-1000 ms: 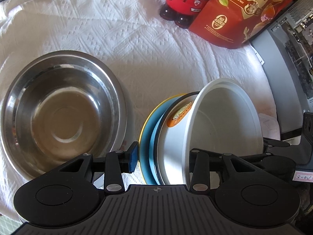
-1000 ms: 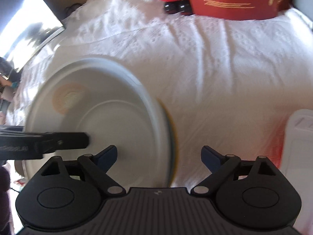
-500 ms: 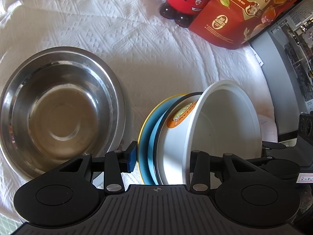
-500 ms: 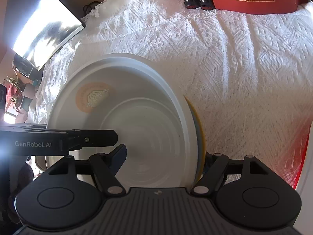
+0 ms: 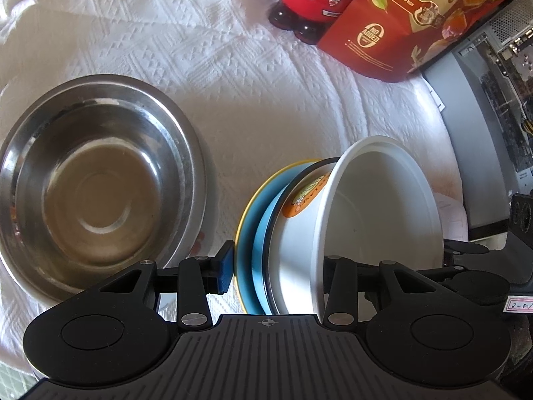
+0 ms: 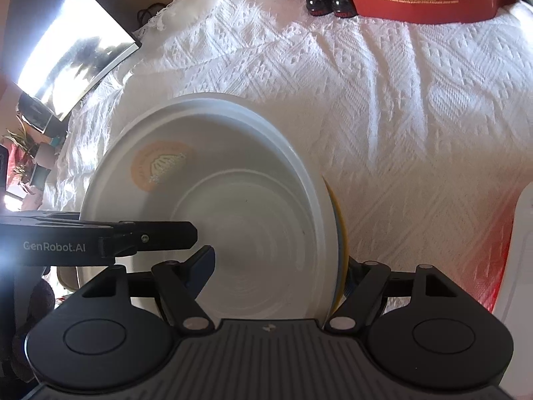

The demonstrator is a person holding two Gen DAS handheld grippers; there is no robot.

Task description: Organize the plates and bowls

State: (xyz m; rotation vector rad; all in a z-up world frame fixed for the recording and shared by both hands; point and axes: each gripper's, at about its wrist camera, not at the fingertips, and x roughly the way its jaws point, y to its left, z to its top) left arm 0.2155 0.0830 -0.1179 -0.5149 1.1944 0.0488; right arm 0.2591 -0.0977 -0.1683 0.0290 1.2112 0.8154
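Between both claws stood the tilted white bowl [image 5: 376, 220] and blue plate [image 5: 248, 233]; left gripper [image 5: 273, 273] and right gripper [image 6: 279, 266] were clamped on the stack. Lowering it flat likely comes next.

- The steel bowl [image 5: 96, 186] is bare metal, glossy, with dull scuffed patches.
- The white bowl [image 6: 233, 213] looks like smooth, matt plastic.
- The tablecloth [image 6: 383, 106] is white woven cloth with raised patterning.
- The red pouch [image 5: 416, 23] is glossy film.

Steel bowl [image 5: 96, 183] left of upended stacked dishes [image 5: 333, 233]
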